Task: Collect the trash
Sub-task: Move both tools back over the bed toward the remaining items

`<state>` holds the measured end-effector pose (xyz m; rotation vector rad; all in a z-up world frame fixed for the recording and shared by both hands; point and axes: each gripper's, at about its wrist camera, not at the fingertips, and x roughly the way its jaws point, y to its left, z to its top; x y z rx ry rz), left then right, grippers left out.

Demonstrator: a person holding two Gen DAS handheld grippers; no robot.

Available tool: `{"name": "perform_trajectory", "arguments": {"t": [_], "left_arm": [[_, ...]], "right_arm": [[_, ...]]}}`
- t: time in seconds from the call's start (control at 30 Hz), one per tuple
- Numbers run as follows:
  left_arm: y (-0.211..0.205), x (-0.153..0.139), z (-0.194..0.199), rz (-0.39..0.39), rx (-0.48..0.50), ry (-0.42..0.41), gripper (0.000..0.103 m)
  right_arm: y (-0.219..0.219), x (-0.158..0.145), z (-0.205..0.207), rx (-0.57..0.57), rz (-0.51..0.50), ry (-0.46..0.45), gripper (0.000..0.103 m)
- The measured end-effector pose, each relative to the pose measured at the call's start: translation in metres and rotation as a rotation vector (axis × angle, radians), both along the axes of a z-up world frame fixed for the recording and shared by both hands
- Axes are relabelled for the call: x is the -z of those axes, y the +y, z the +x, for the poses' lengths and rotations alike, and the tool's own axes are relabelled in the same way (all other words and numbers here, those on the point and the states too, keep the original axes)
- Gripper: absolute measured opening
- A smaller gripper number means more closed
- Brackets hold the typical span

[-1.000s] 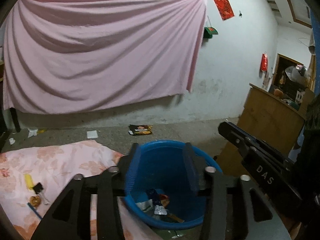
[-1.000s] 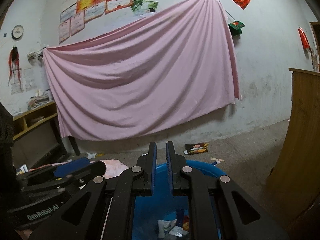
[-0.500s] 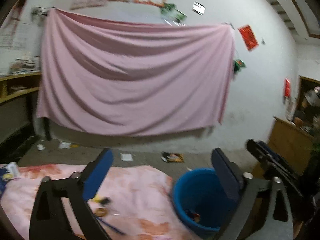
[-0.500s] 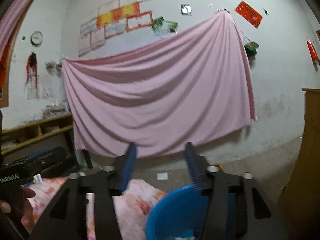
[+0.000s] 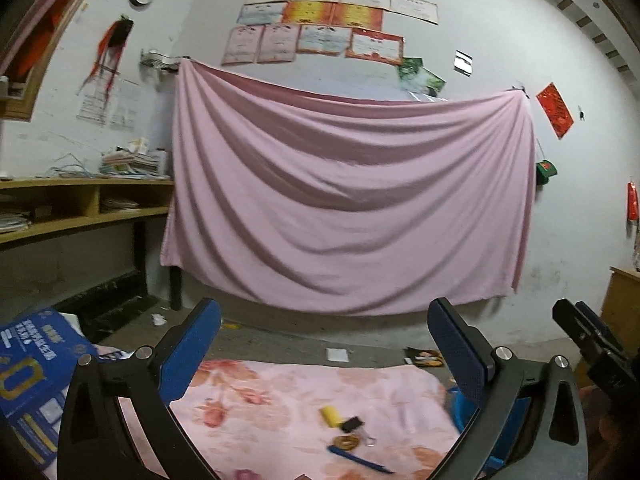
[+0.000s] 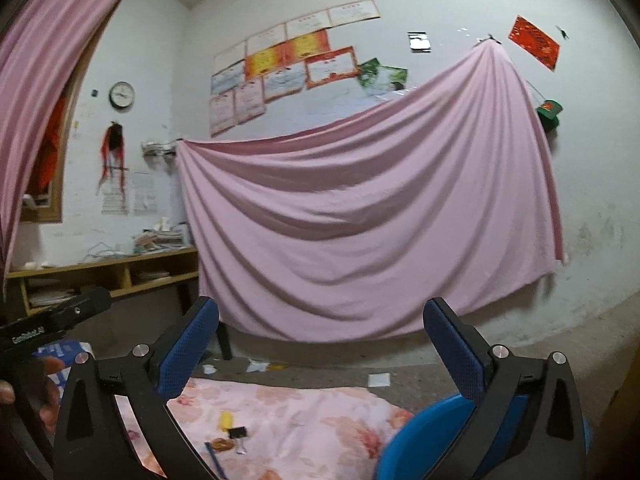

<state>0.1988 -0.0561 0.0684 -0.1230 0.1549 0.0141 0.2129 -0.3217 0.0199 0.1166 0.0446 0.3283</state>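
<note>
Right gripper (image 6: 320, 344) opening, empty, blue bin (image 6: 424, 436) below-right

The floral pink cloth (image 5: 304, 404) covering the surface carries a yellow cylinder (image 5: 330, 416), black binder clip (image 5: 352, 425), round brown item (image 5: 347, 442) and blue pen (image 5: 358, 457), grouped near the blue bin (image 6: 424, 440); paper scraps (image 5: 337, 354) lie on the concrete floor (image 5: 280, 340).

White lettering reading "GenRobot.AI" runs along the black body of the left gripper (image 6: 52, 322) in the right wrist view. The blue box (image 5: 34, 364) carries white characters and a large yellow "0", otherwise too blurred to read. The wall certificates (image 5: 320, 20) are illegible.
</note>
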Motion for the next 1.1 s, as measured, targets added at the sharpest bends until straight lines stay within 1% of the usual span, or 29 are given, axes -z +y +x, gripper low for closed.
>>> {"name": "perform_trajectory", "arguments": {"t": [0.13, 0.2, 0.33, 0.47, 0.53, 0.67, 0.77, 0.87, 1.0, 1.07, 1.1], "left_arm": [[0.008, 0.005, -0.002, 0.024, -0.026, -0.025, 0.101], [0.011, 0.008, -0.003, 0.04, -0.028, -0.029, 0.101], [0.019, 0.018, 0.003, 0.069, -0.037, -0.026, 0.101], [0.027, 0.026, 0.009, 0.07, -0.036, -0.019, 0.101], [0.031, 0.032, 0.014, 0.072, -0.038, -0.004, 0.101], [0.037, 0.043, 0.028, 0.076, -0.028, 0.058, 0.101], [0.042, 0.054, 0.043, 0.066, -0.009, 0.13, 0.101], [0.044, 0.067, 0.061, 0.064, -0.005, 0.225, 0.101], [0.044, 0.084, 0.086, 0.057, 0.004, 0.35, 0.101], [0.045, 0.094, 0.099, 0.058, 0.003, 0.419, 0.101], [0.046, 0.099, 0.105, 0.057, 0.001, 0.455, 0.101]], "right_arm": [[0.015, 0.004, 0.003, -0.017, -0.01, -0.015, 0.103], [0.024, 0.008, 0.008, -0.02, -0.025, -0.004, 0.103], [0.043, 0.019, 0.021, -0.038, -0.069, 0.04, 0.103], [0.057, 0.03, 0.032, -0.072, -0.108, 0.09, 0.103], [0.066, 0.036, 0.039, -0.081, -0.146, 0.127, 0.103], [0.077, 0.048, 0.051, -0.093, -0.198, 0.198, 0.103], [0.081, 0.055, 0.063, -0.099, -0.221, 0.272, 0.103], [0.082, 0.06, 0.074, -0.104, -0.225, 0.341, 0.098], [0.089, 0.074, 0.095, -0.158, -0.262, 0.479, 0.085], [0.094, 0.08, 0.102, -0.183, -0.284, 0.531, 0.081], [0.097, 0.083, 0.104, -0.192, -0.297, 0.553, 0.075]]}}
